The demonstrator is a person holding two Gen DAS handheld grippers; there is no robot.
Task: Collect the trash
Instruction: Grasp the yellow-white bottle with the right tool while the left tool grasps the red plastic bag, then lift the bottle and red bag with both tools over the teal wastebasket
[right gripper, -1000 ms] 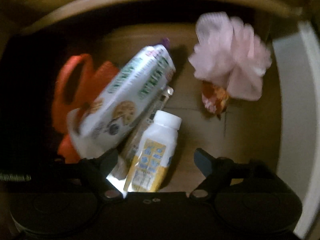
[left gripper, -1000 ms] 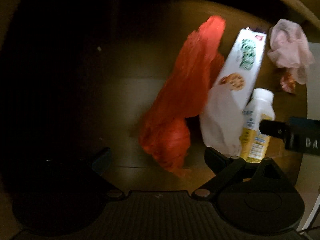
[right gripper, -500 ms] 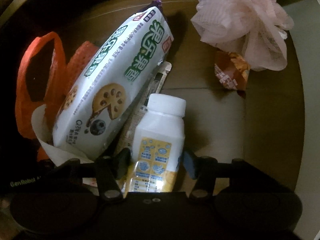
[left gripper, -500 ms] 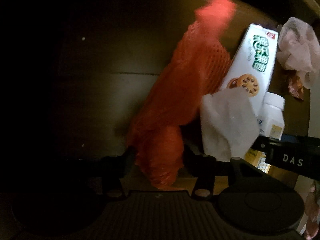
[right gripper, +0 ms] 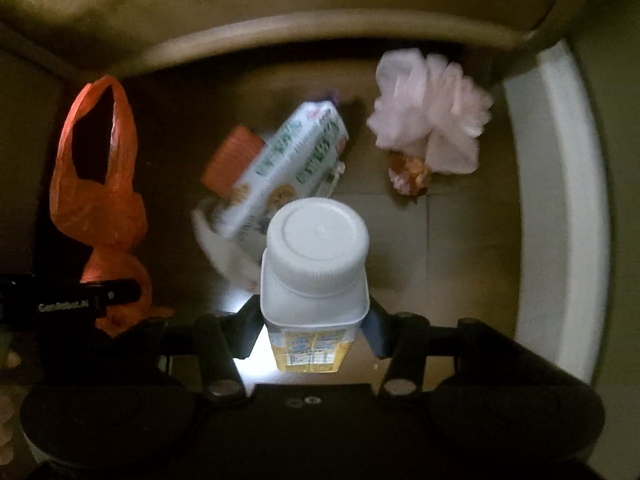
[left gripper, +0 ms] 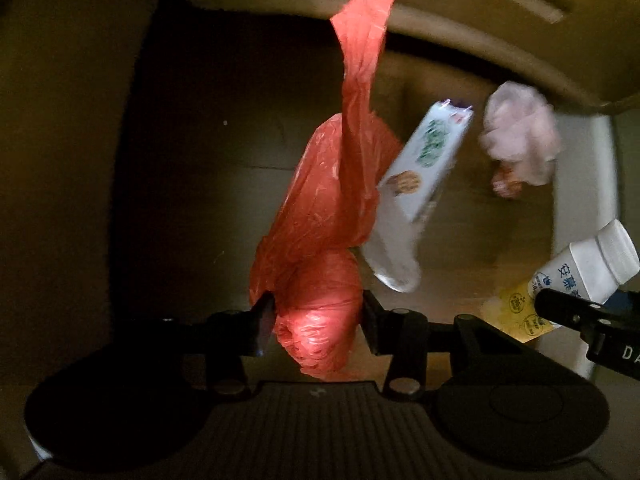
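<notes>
L gripper [left gripper: 318,316]: your jaws have just been closing and now pinch the bunched end of the red plastic bag [left gripper: 332,208]; the rest of the bag trails away from the fingers toward the top of the view, handle loop farthest out.
R gripper [right gripper: 314,324]: jaws have just been closing too, now clamped on the body of the white-capped bottle [right gripper: 316,256]; cap points straight away from the cam, so its long axis runs along the fingers.
Both loads: look clear of the brown floor [right gripper: 460,240], not resting on it.
Left behind: cookie box [right gripper: 288,168] lies on a slant over a white tissue [right gripper: 224,248], roughly mid-floor; pink mesh puff [right gripper: 432,112] sits further off on the R side, w/ a small orange wrapper [right gripper: 408,172] touching its lower edge.
Key relation: box is just beyond the bottle cap in the R view and just to the R of the bag in the L view, so it sits btwn your two hands; R hand prob nearer, though blur makes that hard to call.
Box axis: diagonal, near end at the tissue, far end toward the puff.
Next, my read: both hands are full, so you drop these loads off before you go for the box; no bin in either view.
Risk: bag's loose tail could snag the box as it swings.
</notes>
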